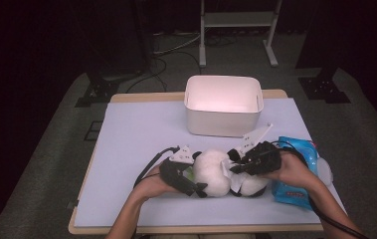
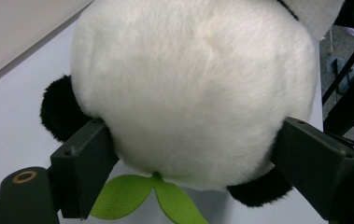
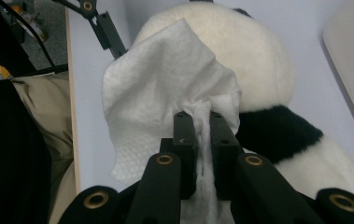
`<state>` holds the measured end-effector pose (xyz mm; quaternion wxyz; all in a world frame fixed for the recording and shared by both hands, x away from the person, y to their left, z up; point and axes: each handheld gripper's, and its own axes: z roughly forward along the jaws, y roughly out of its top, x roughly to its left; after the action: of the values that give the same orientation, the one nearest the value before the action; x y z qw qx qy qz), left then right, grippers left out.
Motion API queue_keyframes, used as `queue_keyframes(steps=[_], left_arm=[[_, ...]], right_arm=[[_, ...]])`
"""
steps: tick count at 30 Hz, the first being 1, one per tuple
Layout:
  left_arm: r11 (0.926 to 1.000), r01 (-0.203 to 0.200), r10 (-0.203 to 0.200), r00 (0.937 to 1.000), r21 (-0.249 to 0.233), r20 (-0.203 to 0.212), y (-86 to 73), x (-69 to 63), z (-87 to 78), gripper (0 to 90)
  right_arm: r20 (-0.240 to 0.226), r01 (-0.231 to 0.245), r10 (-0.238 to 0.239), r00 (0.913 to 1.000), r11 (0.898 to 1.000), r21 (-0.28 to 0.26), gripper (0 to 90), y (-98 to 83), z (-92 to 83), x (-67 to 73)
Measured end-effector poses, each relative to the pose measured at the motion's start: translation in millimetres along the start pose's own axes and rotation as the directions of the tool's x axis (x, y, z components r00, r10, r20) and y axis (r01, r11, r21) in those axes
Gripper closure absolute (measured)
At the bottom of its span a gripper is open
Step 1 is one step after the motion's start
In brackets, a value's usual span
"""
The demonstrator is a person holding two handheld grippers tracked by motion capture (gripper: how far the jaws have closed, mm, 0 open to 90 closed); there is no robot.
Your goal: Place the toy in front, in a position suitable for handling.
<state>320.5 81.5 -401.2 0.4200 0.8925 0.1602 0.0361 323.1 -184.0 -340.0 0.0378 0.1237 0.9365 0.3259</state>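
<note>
A black-and-white panda plush (image 1: 215,173) lies on the lilac table top (image 1: 136,144) near the front edge. My left gripper (image 1: 199,188) grips its round white head (image 2: 193,88) from the left, with a jaw pressed into the fur on each side. A green fabric leaf (image 2: 158,198) hangs under the head. My right gripper (image 3: 201,117) is shut on a white wipe (image 3: 160,88), which drapes over the panda (image 3: 258,51). In the high view this right gripper (image 1: 235,168) sits at the plush's right side.
A white bin (image 1: 223,104) stands at the back middle of the table. A blue pack of wipes (image 1: 299,172) lies under the right forearm. The table's front edge (image 1: 196,229) runs close below the hands. A metal stand (image 1: 238,30) is on the floor beyond.
</note>
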Motion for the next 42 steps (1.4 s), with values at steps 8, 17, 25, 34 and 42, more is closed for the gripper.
queue_keyframes(steps=[8, 17, 25, 34, 42], left_arm=[[1.0, -0.005, 0.005, 1.0, 0.003, -0.008, -0.7, -1.5, 4.8, 14.4], [0.9997, -0.012, 0.012, 0.9999, -0.021, -0.006, -1.7, -1.5, 7.6, 13.1], [0.9997, -0.001, 0.001, 0.9999, -0.024, 0.013, -7.6, 4.2, 4.7, 10.9], [0.9995, -0.016, 0.016, 0.9999, 0.027, -0.001, -16.5, 3.6, -3.9, 10.7], [0.9998, 0.015, -0.015, 0.9998, 0.015, -0.014, -32.5, 9.0, -25.6, 10.7]], right_arm=[[-0.022, 0.032, -0.032, 0.9993, 0.999, -0.004, 83.5, 19.0, 13.1, 2.1], [-0.015, 0.022, -0.022, 0.9996, 1.0, -0.014, 83.4, 12.2, 9.2, 3.7], [-0.008, 0.021, -0.021, 0.9997, 1.0, -0.012, 83.3, 6.7, 8.2, 8.7], [-0.006, 0.061, -0.06, 0.9982, 0.998, 0.01, 83.2, 21.9, 17.7, 15.8], [-0.028, 0.1, -0.099, 0.9947, 0.994, 0.044, 83.2, 41.2, 30.8, 21.5]])
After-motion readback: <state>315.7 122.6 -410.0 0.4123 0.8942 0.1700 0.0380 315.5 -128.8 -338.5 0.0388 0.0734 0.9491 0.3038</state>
